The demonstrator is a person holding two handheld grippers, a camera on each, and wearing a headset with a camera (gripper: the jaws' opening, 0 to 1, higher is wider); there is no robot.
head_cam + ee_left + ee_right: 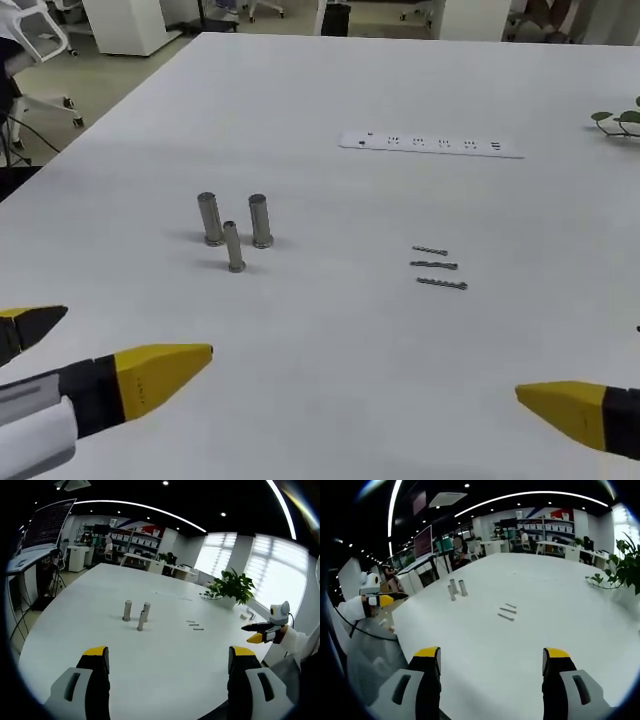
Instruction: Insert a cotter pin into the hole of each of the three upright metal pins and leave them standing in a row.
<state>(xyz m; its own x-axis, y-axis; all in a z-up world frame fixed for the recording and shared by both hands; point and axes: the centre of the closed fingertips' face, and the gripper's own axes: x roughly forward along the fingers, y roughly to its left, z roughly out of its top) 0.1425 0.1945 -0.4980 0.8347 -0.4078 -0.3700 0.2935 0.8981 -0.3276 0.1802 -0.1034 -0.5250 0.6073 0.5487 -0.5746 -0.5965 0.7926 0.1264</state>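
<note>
Three upright metal pins (233,232) stand clustered left of the white table's middle; they also show in the left gripper view (138,615) and the right gripper view (456,589). Three thin cotter pins (436,267) lie flat in a stack of parallel lines to the pins' right (195,625) (506,611). My left gripper (138,332) hovers open near the front left, well short of the pins, with nothing between its yellow tips (169,652). My right gripper (578,362) is at the front right, open and empty (491,652).
A white power strip (430,144) lies flat behind the cotter pins. A potted plant (620,120) stands at the table's far right edge. Office chairs (35,45) and desks stand beyond the table's left edge.
</note>
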